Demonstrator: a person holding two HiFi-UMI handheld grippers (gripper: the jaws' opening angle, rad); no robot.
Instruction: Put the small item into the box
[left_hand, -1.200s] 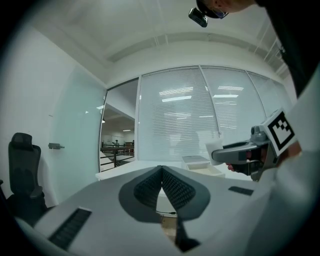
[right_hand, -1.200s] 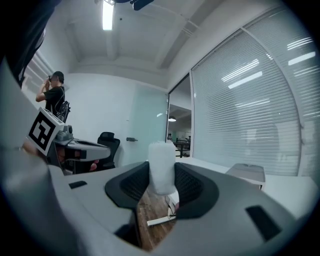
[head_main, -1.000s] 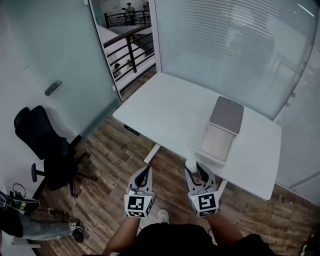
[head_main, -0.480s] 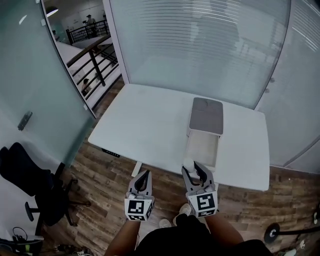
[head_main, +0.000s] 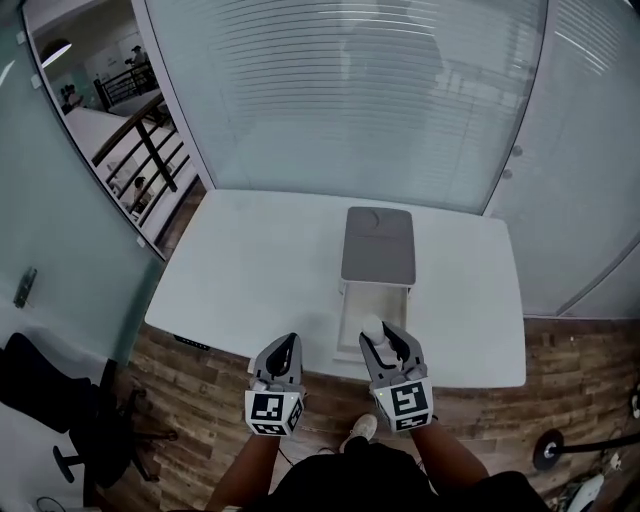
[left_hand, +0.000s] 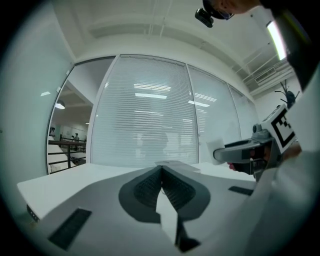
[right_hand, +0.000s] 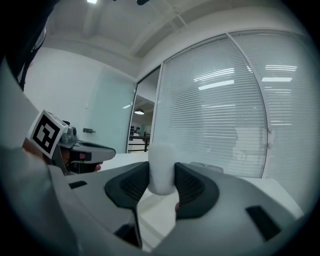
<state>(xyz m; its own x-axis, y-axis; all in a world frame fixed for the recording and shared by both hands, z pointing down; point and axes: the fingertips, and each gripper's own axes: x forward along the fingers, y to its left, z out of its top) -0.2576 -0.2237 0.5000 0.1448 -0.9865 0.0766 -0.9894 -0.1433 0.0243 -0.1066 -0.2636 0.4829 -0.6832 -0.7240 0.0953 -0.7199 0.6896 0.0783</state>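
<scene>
My right gripper (head_main: 388, 340) pinches the small white item (right_hand: 161, 167), with the open box (head_main: 378, 295) just ahead. Next I reach over it and release. My left gripper (head_main: 288, 348) is pressed together, empty.

Bright, cool, even light fills the head view; the white table (head_main: 250, 260) is pale almost to washing out, and only a faint, soft shadow lies on the wood floor (head_main: 200, 400) under its near edge; on the striped glass wall (head_main: 340, 100) beyond the table, pale streaks of lamp glare sit at the upper right; the straight frames to either side of the table bow from the wide lens. Both gripper views are round fisheye pictures with black corners; the wall beyond the table carries bright lamp reflections; a ceiling strip lamp (left_hand: 276, 40) flares high above the table's right side; the left gripper (left_hand: 161, 170), the right gripper (right_hand: 161, 176) and the white small item (right_hand: 161, 162), nearest the lens, look soft-edged.
</scene>
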